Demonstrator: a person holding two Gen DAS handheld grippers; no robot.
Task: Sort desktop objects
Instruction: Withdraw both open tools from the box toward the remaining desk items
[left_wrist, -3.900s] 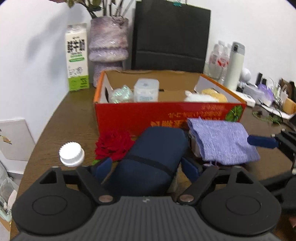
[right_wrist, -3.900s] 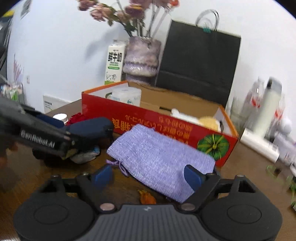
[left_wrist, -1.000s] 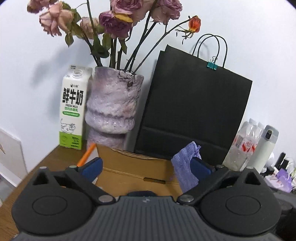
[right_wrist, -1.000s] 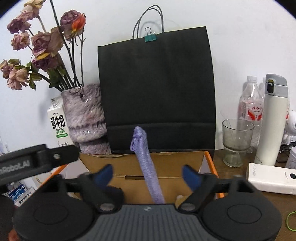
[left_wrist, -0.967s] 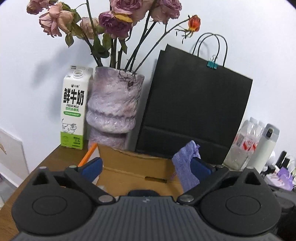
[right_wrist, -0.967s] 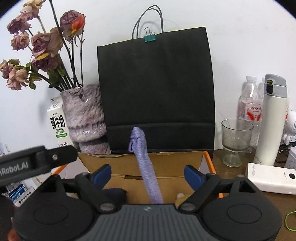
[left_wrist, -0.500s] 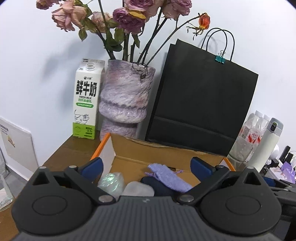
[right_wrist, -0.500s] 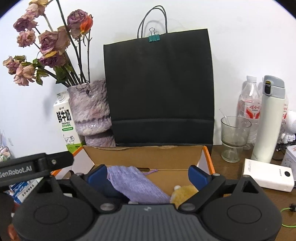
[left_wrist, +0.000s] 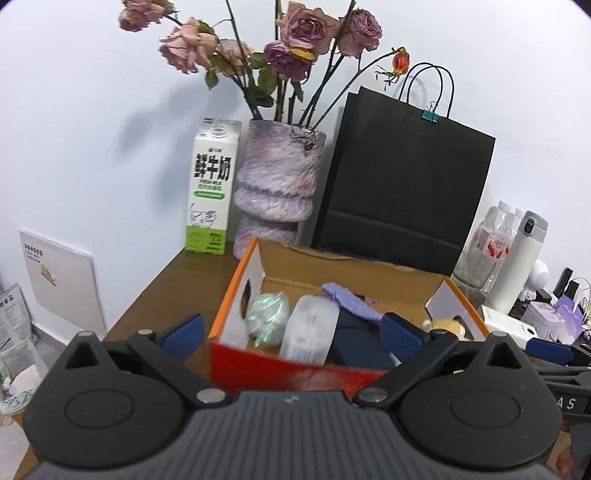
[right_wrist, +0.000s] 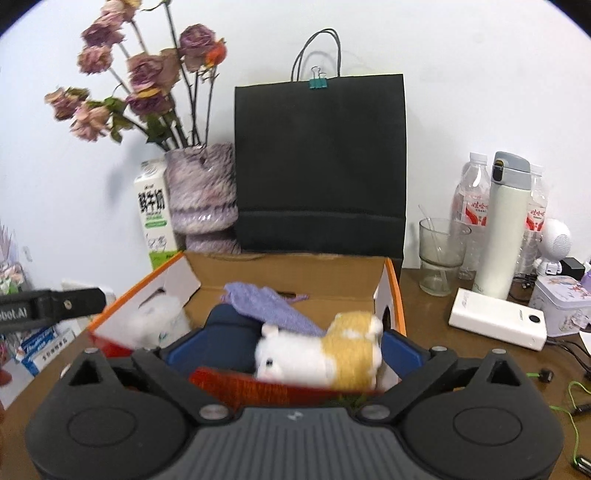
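My left gripper stands wide open and empty, short of the red cardboard box. My right gripper is opening, nothing pressed between its pads. Ahead of both, the purple pouch lies in the box across a dark blue case, beside a white-and-yellow plush toy.

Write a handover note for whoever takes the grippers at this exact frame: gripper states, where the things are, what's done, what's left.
Left gripper: open, empty, in front of the box.
Right gripper: jaws opening, nothing gripped, also at the box front.
In the box: purple pouch lying on the navy case, plush toy, clear container, iridescent ball.
Done: pouch and case are boxed.
Left: desk in front of the box is out of view; check it for leftovers.
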